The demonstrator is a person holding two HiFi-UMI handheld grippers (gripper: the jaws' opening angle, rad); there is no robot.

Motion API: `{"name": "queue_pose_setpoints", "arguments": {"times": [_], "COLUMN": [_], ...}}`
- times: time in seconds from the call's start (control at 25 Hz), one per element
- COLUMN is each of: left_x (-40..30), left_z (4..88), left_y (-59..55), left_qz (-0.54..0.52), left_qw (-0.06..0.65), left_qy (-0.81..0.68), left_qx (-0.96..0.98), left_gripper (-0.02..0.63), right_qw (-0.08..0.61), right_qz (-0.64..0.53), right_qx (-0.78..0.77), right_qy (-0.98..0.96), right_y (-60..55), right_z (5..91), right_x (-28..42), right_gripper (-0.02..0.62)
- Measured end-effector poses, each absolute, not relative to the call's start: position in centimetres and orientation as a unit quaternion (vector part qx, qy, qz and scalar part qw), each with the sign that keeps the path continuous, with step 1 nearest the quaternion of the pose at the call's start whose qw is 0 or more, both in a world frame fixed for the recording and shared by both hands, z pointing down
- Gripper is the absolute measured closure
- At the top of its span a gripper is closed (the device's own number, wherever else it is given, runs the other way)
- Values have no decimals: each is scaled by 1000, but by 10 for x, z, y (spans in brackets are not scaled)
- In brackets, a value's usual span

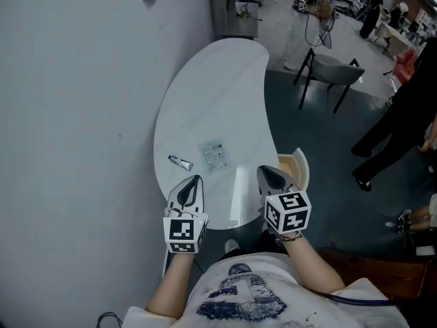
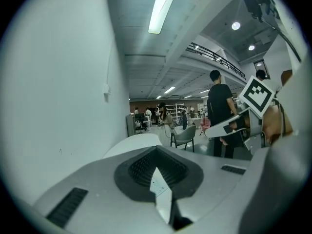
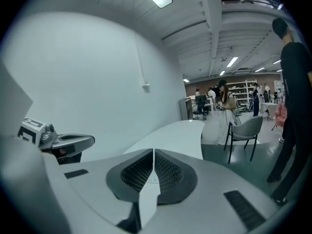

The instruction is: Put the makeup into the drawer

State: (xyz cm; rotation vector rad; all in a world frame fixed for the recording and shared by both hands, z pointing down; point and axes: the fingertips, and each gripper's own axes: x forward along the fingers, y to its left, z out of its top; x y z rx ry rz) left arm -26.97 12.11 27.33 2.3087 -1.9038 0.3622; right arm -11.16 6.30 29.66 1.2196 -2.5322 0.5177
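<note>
Head view. Smooth white desk (image 1: 218,87), kidney-shaped, set against a plain pale wall (image 1: 75,115). One small slim tube (image 1: 181,161), dark-capped, near the desk's left edge at the near end. One flat square packet (image 1: 214,156), pale with fine print, just beside the tube toward the desk's middle, not touching it. One drawer (image 1: 298,166) standing out at the desk's near right edge, pale wood inside. Two grippers above the near edge, each with one marker cube: left gripper (image 1: 194,183) and right gripper (image 1: 266,173), both tapered, grey, clenched and empty. One grey shell chair (image 1: 334,70) on thin dark legs past the desk's right edge.

Left gripper view. Ribbed dark pads of the left gripper (image 2: 156,152) pressed together, gripping nothing; right gripper (image 2: 229,126) at right.

Right gripper view. Right gripper (image 3: 153,152) clenched, ribbed pads meeting, nothing between; left gripper (image 3: 73,141) at left; desk (image 3: 170,133) beyond.
</note>
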Motion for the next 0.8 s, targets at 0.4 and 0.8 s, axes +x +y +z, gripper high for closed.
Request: {"name": "queue_pose_setpoints", "arguments": {"times": [0.4,0.8], "left_x": [-286,-290], "left_z": [238,234], "left_y": [151,157], "left_qz": [89,88], "left_qw": [40,37], "left_qy": [-645,-642], "left_qx": [758,761], "left_gripper": [560,561], "right_qw": [124,122], "right_qz": [129,129], "right_qx": [396,388], "right_qy": [-901,-904], "right_y": [94,100], "right_z": [262,256], "right_x": [-142,-156], "right_gripper": [574,575]}}
